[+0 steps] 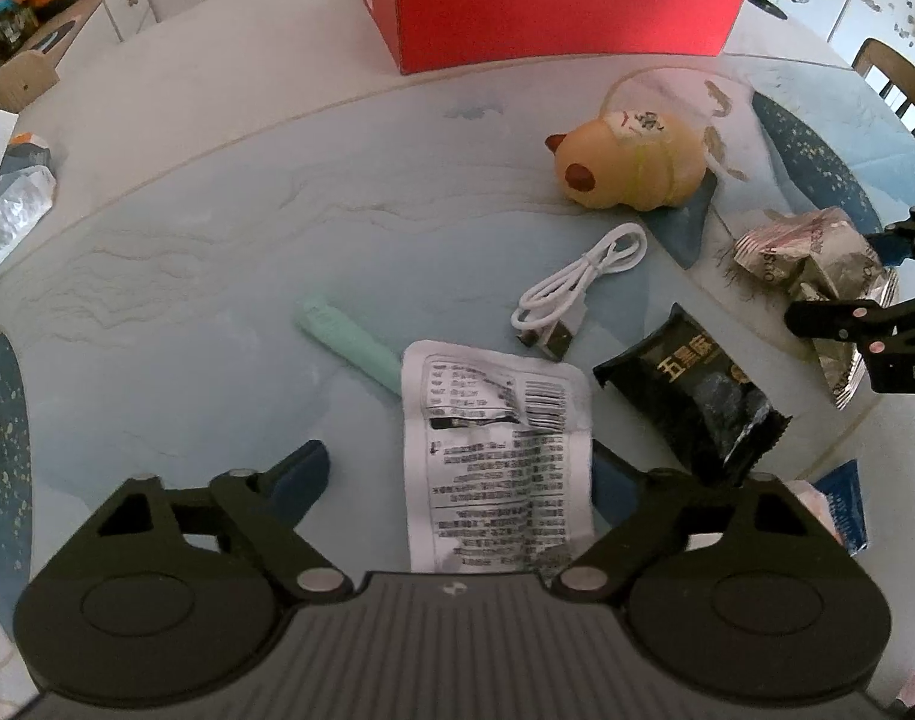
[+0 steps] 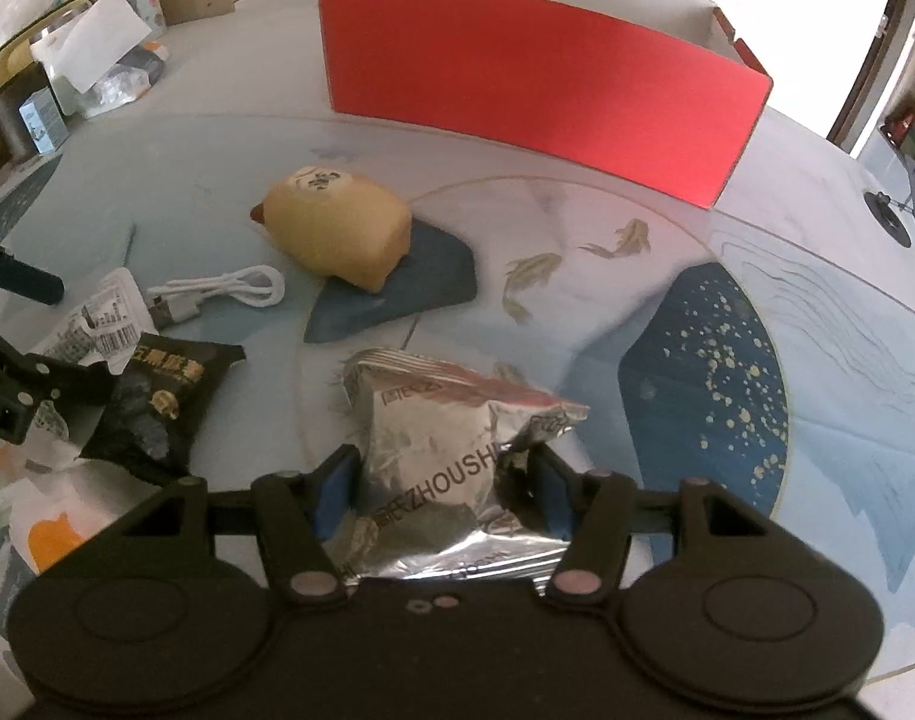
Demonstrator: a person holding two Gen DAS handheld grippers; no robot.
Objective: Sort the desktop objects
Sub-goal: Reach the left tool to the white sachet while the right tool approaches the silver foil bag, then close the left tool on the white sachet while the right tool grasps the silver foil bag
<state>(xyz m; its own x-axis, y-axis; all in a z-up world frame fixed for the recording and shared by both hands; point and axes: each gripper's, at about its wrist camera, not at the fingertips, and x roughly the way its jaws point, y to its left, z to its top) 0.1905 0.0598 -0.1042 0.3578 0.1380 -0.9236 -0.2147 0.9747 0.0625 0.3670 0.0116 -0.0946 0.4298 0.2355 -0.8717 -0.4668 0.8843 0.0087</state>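
**Two light packets, each between a pair of jaws**

The right gripper [image 2: 442, 489] straddles a silver foil snack packet [image 2: 439, 450] that lies on the table [image 2: 577, 312] at 6 o'clock in the right wrist view. Its blue pads [image 2: 336, 489] sit against the packet's two sides at about half width; the foil looks crumpled at the right pad, so I judge the packet gripped, though not firmly. Puffy foil like this is light, slick and springy: it will give under pressure and may slip. The middle of the body, where it is being taken, seems a better hold than the thin crimped ends.

The left gripper [image 1: 457, 480] stands wide, with a flat white printed packet [image 1: 499, 456] lying between its jaws at 6 o'clock in the left wrist view. The pads do not clearly touch it. It looks thin, limp and nearly weightless; lying flat on the table, it would probably need pinching at an edge.

A black snack packet [image 1: 694, 402] lies at 4 o'clock. A coiled white cable [image 1: 577, 285], a mint-green stick [image 1: 349, 339] and a soft yellow toy [image 1: 631, 165] lie beyond, with the red box [image 1: 553, 0] at 12 o'clock.
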